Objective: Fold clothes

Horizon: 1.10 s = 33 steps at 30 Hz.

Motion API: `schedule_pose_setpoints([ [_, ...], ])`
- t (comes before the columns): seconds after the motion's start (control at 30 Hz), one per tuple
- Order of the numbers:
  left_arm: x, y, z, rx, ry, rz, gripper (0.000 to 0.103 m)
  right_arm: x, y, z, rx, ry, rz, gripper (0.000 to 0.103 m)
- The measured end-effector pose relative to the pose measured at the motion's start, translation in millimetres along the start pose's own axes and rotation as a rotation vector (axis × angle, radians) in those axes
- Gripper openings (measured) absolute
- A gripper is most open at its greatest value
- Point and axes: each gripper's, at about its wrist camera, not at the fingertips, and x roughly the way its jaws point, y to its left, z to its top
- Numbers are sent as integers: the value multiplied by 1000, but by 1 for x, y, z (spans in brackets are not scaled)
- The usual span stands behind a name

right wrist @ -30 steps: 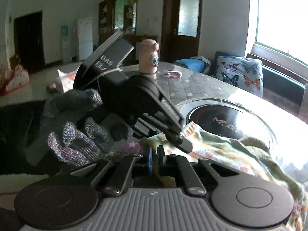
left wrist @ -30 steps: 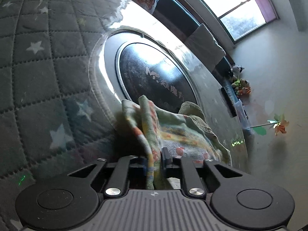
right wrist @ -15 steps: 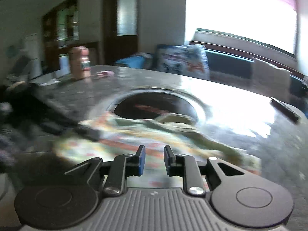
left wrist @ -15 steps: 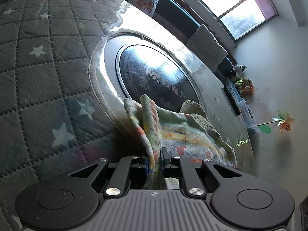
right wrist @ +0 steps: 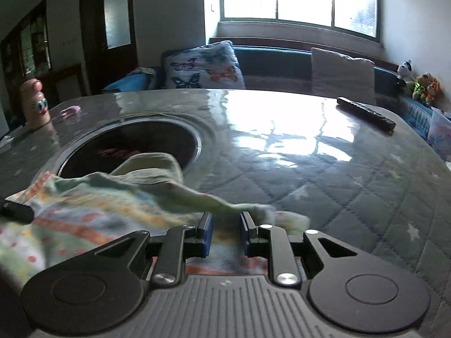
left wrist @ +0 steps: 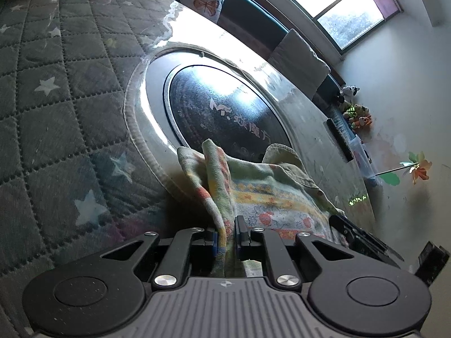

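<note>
A small patterned garment (left wrist: 270, 194), pale green with orange and yellow prints, lies on the quilted table beside the round black cooktop. My left gripper (left wrist: 225, 233) is shut on a raised fold of its edge. In the right wrist view the garment (right wrist: 112, 200) lies spread low and left. My right gripper (right wrist: 224, 225) is open just above the cloth's right edge, with nothing between its blue pads (right wrist: 205, 233). The tip of the left gripper shows at the left edge of the right wrist view (right wrist: 14, 211).
A round black cooktop (left wrist: 225, 112) sits in a metal ring in the table. A quilted star-print cover (right wrist: 352, 191) lies over the table. A black remote (right wrist: 366, 112) lies far right. A pink face-shaped container (right wrist: 35, 107) stands far left. A sofa with a butterfly cushion (right wrist: 203, 69) is behind.
My right gripper let go of the garment, opened, and swung right, away from the left gripper toward the cloth's other side. My left gripper kept its hold and barely moved.
</note>
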Motion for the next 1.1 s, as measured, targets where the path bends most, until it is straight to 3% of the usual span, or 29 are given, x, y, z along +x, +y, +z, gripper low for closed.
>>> schedule_pose_setpoints([
  [0.1, 0, 0, 1, 4, 2, 4, 12, -3, -5, 2, 2, -11, -12, 23],
  [0.2, -1, 0, 1, 9, 4, 10, 12, -13, -12, 1, 18, -28, -39, 44],
  [0.3, -1, -2, 1, 15, 5, 14, 12, -14, -22, -1, 33, -16, -63, 46],
  [0.37, 0, -2, 2, 17, 5, 15, 13, -14, -30, -4, 60, -2, -81, 54],
  [0.53, 0, -2, 3, 27, 1, 20, 13, -12, -43, -11, 149, 15, -45, 54],
  [0.63, 0, -4, 3, 42, -3, 31, 13, -12, -38, -13, 157, 3, -34, 51],
  [0.73, 1, -8, 3, 63, -8, 47, 12, -13, -32, -14, 156, -4, -17, 32],
  [0.8, 1, -12, 4, 80, -9, 55, 12, -14, -29, -14, 159, -7, -2, 13],
  [1.1, 6, -60, 21, 197, -27, 29, 9, -52, -34, -3, 181, -101, -27, 10],
])
